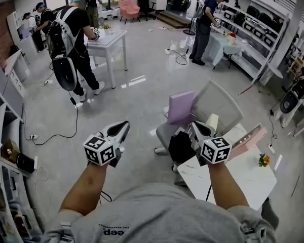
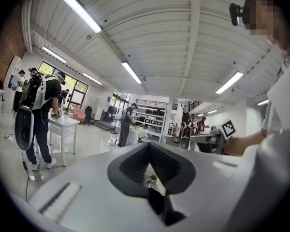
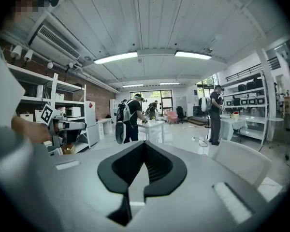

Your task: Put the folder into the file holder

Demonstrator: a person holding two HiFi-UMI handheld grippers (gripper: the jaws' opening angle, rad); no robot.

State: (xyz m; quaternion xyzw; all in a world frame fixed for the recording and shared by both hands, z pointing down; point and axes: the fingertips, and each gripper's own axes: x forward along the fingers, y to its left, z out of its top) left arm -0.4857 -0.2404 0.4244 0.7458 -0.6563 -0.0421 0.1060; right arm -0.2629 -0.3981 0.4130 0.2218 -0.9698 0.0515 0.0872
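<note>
A lilac folder (image 1: 181, 107) stands propped on the seat of a white chair (image 1: 218, 104) just beyond my right gripper. A pink holder-like thing (image 1: 249, 140) lies on the white table (image 1: 238, 181) at the lower right. A black object (image 1: 180, 147) sits at the table's near corner; what it is I cannot tell. Both grippers are raised in front of me, clear of all of these. My left gripper (image 1: 122, 127) (image 2: 148, 151) is shut and empty. Nothing is in my right gripper (image 1: 194, 127) (image 3: 145, 148) either, and its jaws are together.
A small yellow flower (image 1: 264, 160) stands on the table. A person with a backpack (image 1: 73, 39) works at a white table (image 1: 107, 40) at the far left, another person (image 1: 202, 27) at the far right. Shelves (image 1: 7, 151) line my left. Cables (image 1: 55, 130) cross the floor.
</note>
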